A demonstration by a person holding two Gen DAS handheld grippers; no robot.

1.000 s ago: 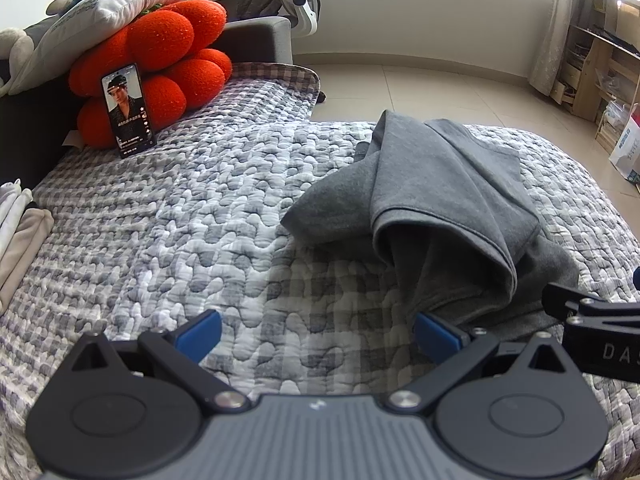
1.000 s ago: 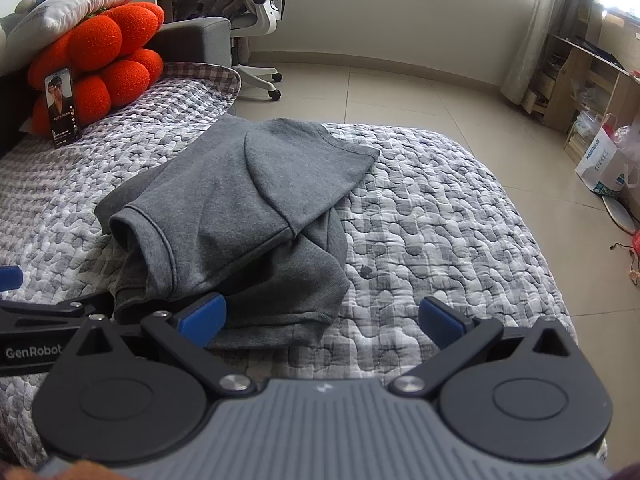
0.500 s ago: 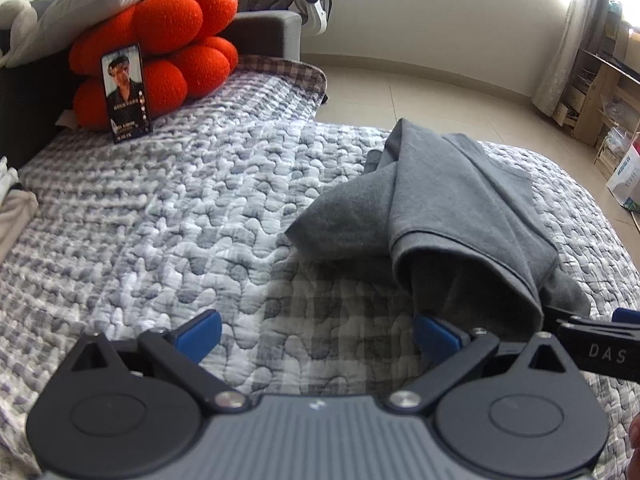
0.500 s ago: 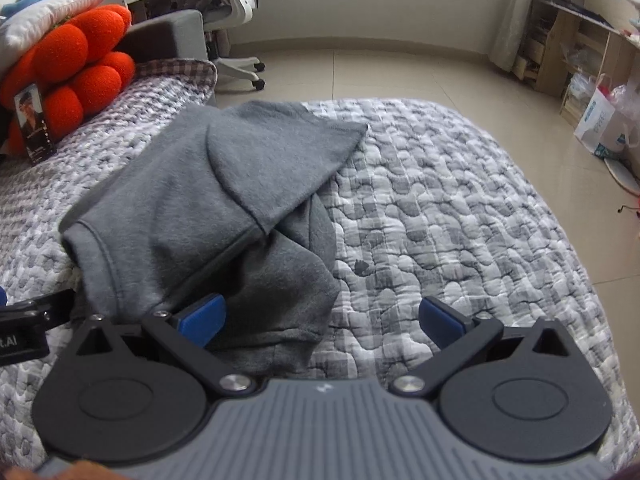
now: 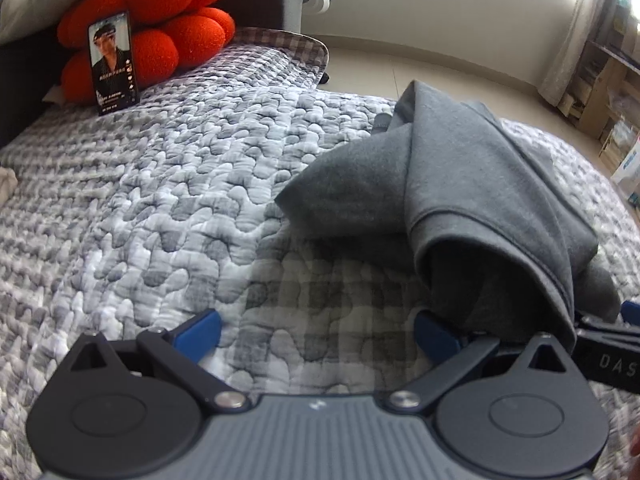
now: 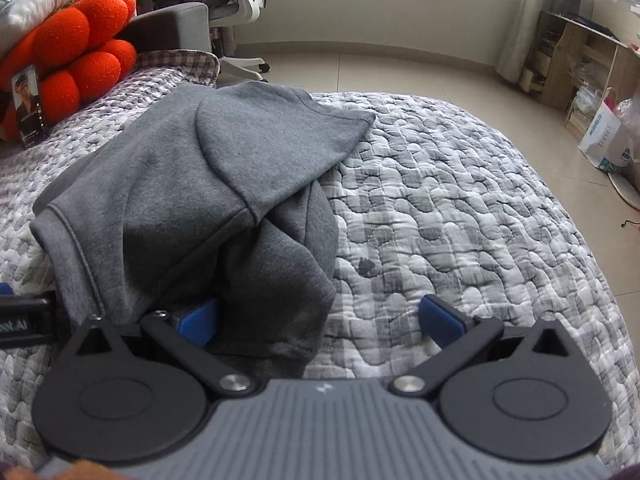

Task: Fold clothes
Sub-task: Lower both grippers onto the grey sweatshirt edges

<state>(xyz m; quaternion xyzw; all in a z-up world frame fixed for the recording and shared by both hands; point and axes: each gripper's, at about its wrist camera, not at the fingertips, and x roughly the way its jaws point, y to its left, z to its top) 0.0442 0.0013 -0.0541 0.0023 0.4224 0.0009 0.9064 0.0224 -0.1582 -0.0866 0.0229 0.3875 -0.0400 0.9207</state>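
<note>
A grey sweatshirt (image 5: 472, 184) lies bunched and partly folded on the quilted bed cover (image 5: 160, 208). In the left wrist view it sits to the right, its hem draped over the inner side of my left gripper's (image 5: 318, 330) right finger. That gripper is open with bare quilt between the blue pads. In the right wrist view the same sweatshirt (image 6: 208, 184) fills the left half, and its lower fold covers the left pad of my right gripper (image 6: 320, 320), which is also open. Each gripper shows at the edge of the other's view.
Orange round cushions (image 5: 168, 20) and a propped phone (image 5: 114, 62) stand at the head of the bed. A white office chair (image 6: 240, 4) and tiled floor (image 6: 400, 76) lie beyond. Wooden shelves (image 6: 568, 64) and a bag (image 6: 604, 132) are at the right.
Both grippers have moved forward and lower toward the sweatshirt's near edge. The cloth now laps over the left gripper's right finger and the right gripper's left pad. The jaws stayed open.
</note>
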